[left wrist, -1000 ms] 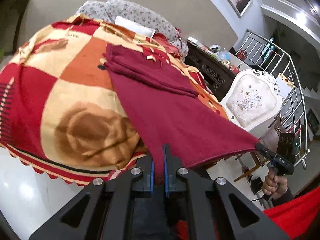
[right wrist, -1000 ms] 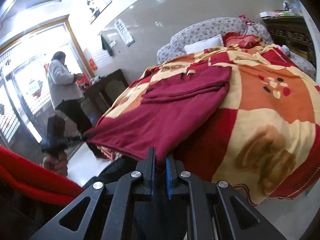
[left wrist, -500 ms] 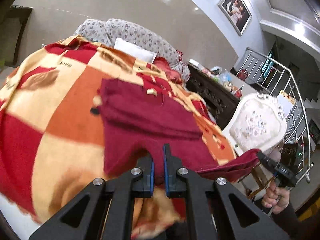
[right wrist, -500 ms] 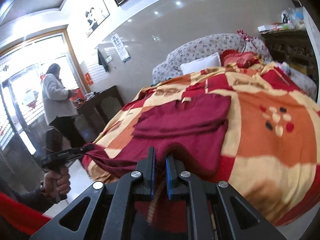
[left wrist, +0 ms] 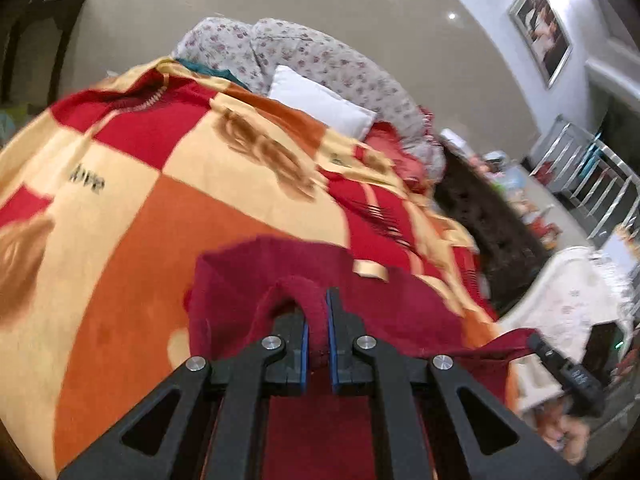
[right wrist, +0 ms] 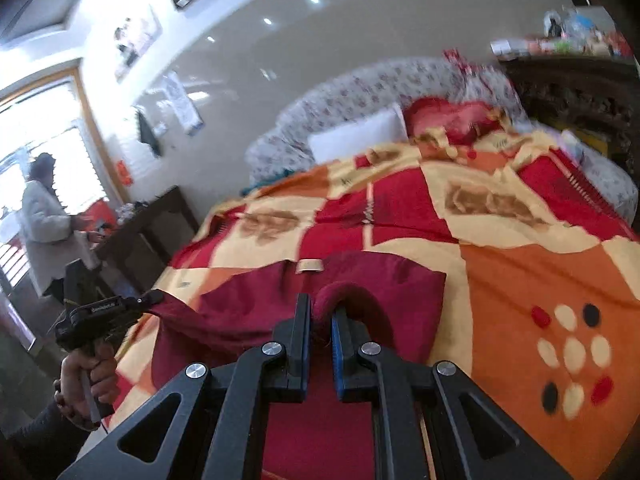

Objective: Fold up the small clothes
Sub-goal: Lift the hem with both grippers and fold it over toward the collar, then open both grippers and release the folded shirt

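Note:
A dark red garment [left wrist: 256,280] lies on a checked orange, red and cream blanket [left wrist: 120,184]. My left gripper [left wrist: 316,332] is shut on its lower hem, which arches up between the jaws over the folded upper part. My right gripper [right wrist: 320,328] is shut on the hem's other corner of the same garment [right wrist: 392,284]. A small tan label [right wrist: 310,266] shows at the collar. Each gripper appears in the other's view: the right one [left wrist: 560,368] and the left one [right wrist: 104,308].
The blanket [right wrist: 520,264] covers a bed with a white pillow [left wrist: 320,104] and a floral sofa [left wrist: 320,60] behind. A dark wooden cabinet [left wrist: 492,232] and white chair [left wrist: 568,292] stand right. A person in white [right wrist: 44,220] stands by a side table [right wrist: 152,228].
Both grippers carried the hem forward and up over the garment towards the collar. The stretched lower half now lies doubled over the upper part.

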Motion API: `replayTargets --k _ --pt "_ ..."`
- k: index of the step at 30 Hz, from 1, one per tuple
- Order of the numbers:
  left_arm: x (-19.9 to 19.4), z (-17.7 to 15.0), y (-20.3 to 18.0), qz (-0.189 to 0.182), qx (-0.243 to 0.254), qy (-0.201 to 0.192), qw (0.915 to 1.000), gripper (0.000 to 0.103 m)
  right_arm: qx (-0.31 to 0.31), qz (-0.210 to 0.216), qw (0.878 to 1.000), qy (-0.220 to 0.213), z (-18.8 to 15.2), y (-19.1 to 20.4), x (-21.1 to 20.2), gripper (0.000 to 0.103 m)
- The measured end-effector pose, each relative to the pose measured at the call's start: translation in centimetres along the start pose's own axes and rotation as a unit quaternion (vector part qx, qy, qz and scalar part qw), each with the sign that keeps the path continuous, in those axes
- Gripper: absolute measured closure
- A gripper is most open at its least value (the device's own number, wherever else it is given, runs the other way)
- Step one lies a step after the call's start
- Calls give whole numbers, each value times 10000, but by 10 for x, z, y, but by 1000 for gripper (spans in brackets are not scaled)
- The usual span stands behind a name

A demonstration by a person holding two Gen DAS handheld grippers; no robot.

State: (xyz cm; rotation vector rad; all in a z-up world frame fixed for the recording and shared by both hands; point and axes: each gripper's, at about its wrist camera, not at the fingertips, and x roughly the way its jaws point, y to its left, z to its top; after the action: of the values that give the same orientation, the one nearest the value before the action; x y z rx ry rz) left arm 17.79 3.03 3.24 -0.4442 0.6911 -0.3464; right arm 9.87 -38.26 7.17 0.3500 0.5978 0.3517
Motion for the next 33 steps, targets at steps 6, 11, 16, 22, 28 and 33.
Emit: replayTargets --k 6,11,16,22,28,33 --pt "55 11 17 413 -55 284 9987 95 287 -345 9980 446 22 -32 72 93" --pt "73 6 31 594 -326 663 9955 90 1165 19 9909 673 21 -63 96 80" --pt "46 13 23 373 -124 411 9984 76 791 -15 9968 140 25 -55 62 67" --pt "12 30 27 443 -29 -254 9987 11 159 -351 9990 -226 30 -48 16 46" --pt "18 18 -20 754 1055 -273 9912 44 -1403 -781 9864 357 14 4 37 50" --pt "71 4 -61 1191 1473 -52 9819 76 -1397 -1603 9755 568 2 32 89 60"
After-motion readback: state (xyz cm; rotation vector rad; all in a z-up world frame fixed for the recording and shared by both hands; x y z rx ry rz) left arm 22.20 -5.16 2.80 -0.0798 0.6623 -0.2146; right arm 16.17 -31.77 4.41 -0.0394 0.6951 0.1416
